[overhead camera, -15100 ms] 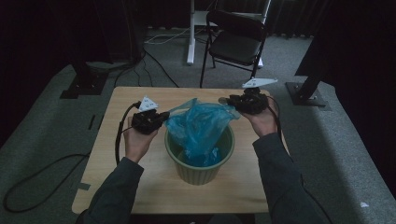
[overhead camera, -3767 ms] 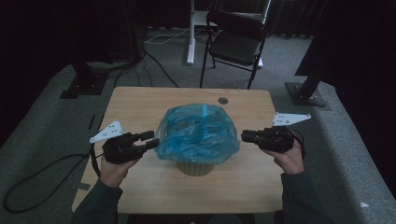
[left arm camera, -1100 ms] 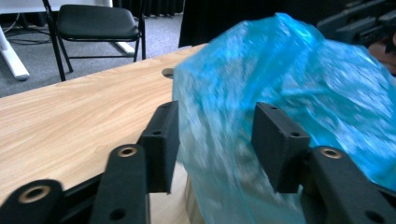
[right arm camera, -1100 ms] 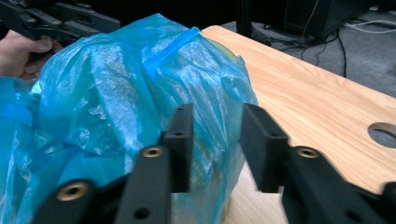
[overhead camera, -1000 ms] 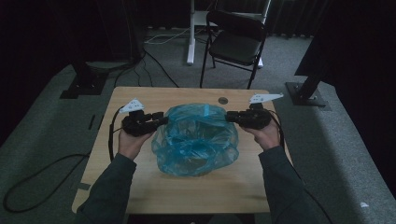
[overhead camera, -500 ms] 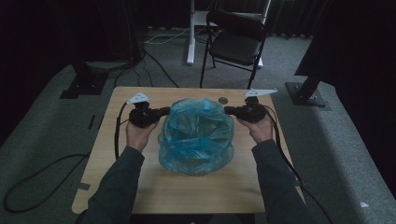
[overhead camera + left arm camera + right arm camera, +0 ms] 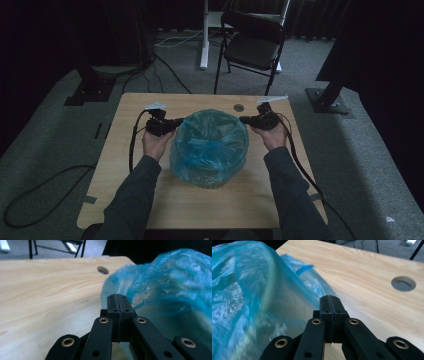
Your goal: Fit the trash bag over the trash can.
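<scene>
A blue plastic bag stands in the middle of the wooden table, its mouth spread wide. It is draped over a pale green pot that shows through the film. My left gripper is at the bag's left rim with its jaws pressed together on the film's edge. My right gripper is at the right rim, shut on the film in the same way. In the left gripper view the bag rises right behind my closed left gripper. In the right gripper view the bag fills the left side beside my right gripper.
A round cable hole lies in the table just behind the bag, close to the right gripper. A black folding chair stands beyond the far edge. Cables trail off both sides of the table to the carpet.
Both hands have moved toward the table's far side and sunk. The bag, spread wide and flat a second ago, has drawn in and come down over the pot.
</scene>
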Tool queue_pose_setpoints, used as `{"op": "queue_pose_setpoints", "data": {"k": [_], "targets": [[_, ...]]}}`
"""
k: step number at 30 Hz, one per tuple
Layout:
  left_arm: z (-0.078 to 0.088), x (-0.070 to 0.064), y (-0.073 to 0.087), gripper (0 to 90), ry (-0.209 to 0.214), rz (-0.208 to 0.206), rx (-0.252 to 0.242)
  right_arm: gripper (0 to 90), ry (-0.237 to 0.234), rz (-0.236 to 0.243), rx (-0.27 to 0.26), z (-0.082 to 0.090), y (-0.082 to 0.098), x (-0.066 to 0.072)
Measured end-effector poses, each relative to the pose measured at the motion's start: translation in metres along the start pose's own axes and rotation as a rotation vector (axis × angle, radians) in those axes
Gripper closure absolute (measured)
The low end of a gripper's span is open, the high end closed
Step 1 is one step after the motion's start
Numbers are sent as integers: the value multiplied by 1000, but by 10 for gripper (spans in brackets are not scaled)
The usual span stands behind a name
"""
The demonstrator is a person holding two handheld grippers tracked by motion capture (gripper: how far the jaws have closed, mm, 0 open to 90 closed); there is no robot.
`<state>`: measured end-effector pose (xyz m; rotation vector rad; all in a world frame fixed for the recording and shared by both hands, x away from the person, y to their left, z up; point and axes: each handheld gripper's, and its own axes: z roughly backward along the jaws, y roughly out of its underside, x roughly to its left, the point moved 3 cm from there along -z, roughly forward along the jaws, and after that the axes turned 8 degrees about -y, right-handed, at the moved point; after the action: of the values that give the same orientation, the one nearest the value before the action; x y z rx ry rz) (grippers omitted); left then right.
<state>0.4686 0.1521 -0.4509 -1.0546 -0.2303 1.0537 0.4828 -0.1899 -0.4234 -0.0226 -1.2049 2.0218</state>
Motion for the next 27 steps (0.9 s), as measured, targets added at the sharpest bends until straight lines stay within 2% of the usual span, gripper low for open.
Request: {"op": "queue_pose_setpoints", "data": {"k": [1,4,7,8,10,14,16,19,25,27], "targets": [[-1,1,2,895,5,7,6,899,-15,-15,-2,0,3,-2],[-3,1,9,877,8,6,19,897,-17,-14,14,-1,10,-2],[3,1,9,783,12,16,1,863,-13,-3,25,2,12,0],[10,2,8,783,12,18,-17,835,-15,0,26,4,12,1],[22,5,6,702,0,29,-40,731,-3,18,6,17,13,5],[47,8,3,641,-16,37,-89,668,9,19,-70,45,13,12],[58,4,3,628,-15,27,-107,664,2,34,-94,56,13,18],[72,-4,4,610,-13,-1,-130,655,-15,69,-99,66,15,33],[91,-19,10,589,10,-42,-146,645,-77,127,-104,76,22,61],[95,-23,12,587,21,-56,-146,646,-114,141,-102,77,26,70]]}}
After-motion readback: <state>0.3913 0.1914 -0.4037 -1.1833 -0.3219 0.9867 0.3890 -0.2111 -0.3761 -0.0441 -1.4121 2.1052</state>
